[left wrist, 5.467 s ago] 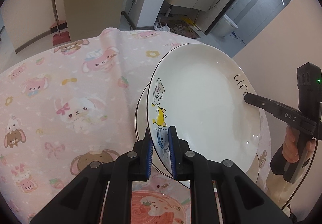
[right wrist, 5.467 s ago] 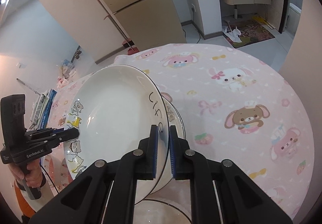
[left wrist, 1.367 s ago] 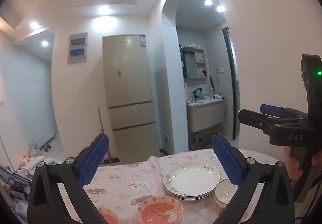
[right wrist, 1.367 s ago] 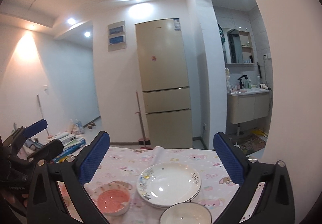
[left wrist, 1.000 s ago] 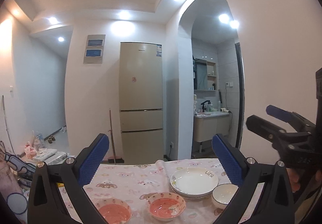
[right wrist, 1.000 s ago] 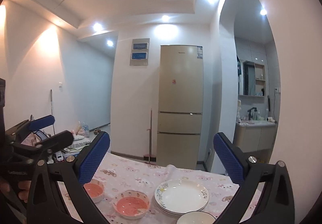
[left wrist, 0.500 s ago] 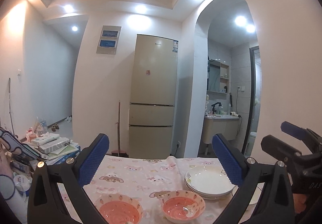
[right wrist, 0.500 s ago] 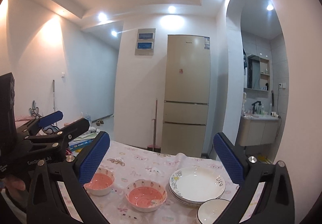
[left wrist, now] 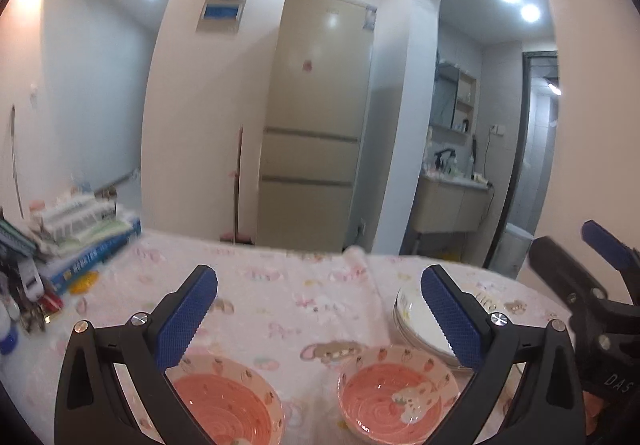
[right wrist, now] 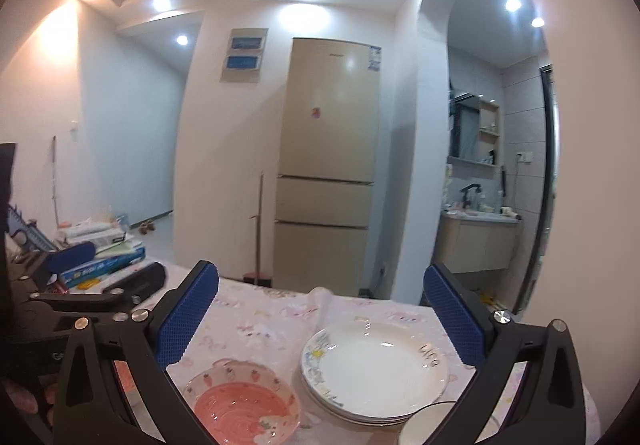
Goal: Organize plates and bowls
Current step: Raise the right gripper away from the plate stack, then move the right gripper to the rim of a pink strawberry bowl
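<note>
Plates [right wrist: 374, 373] sat stacked on the pink tablecloth [left wrist: 280, 297], top one white with a cartoon rim. Pink bowl [right wrist: 242, 403] sat just left of the stack, second pink bowl [left wrist: 228, 401] further left of it, white bowl [right wrist: 434, 425] touching or nearly touching the stack's near right edge. Left gripper [left wrist: 318, 319] was spread wide, holding nothing, above the pink bowls. Right gripper [right wrist: 320, 319] was also spread wide and empty, above the stack. Fridge [right wrist: 330, 165] stood well behind the stack; books [left wrist: 80, 241] were piled far left.
</note>
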### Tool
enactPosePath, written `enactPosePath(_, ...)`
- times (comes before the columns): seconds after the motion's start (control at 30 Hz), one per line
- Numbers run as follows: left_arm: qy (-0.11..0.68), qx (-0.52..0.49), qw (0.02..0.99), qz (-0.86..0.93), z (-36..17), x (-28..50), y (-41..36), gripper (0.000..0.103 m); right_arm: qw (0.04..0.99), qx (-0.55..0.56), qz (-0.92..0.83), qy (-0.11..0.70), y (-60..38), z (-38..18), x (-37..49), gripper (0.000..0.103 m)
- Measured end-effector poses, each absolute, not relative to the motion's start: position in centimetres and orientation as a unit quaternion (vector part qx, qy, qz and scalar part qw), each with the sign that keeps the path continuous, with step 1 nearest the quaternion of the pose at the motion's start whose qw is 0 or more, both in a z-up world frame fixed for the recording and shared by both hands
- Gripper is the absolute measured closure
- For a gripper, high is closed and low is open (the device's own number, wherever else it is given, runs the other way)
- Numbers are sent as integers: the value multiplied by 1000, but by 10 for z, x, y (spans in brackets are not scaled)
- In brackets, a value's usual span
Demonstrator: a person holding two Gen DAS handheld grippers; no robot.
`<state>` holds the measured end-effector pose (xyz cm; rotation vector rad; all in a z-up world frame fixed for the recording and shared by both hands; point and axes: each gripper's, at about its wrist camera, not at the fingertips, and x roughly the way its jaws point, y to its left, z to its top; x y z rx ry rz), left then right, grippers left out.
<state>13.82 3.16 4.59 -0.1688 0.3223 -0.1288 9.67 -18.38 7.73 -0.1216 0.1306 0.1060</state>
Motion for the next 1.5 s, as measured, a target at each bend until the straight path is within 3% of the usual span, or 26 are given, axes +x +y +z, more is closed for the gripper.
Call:
enactPosePath(0.17,199,-71,977,-21,19,161,39,0,996,-75,13,54,-186,46,107,1)
enactPosePath(0.43,255,-101,960,-59,5,173,36,0,982,-58,40,174,-196,29,139,0)
enactPosePath(0.6,259,-116,957,-51,5,174,42,0,960,-116,0,255,-185,11,155,1)
enactPosePath(1.4,326,-101,938,-66,-11,191,38,1,923,-38,91,372,-195,-7,170,1)
enactPosePath(1.5,337,-94,934,-76,-14,192,34,12,923,-17,77,377,-204,-9,175,14)
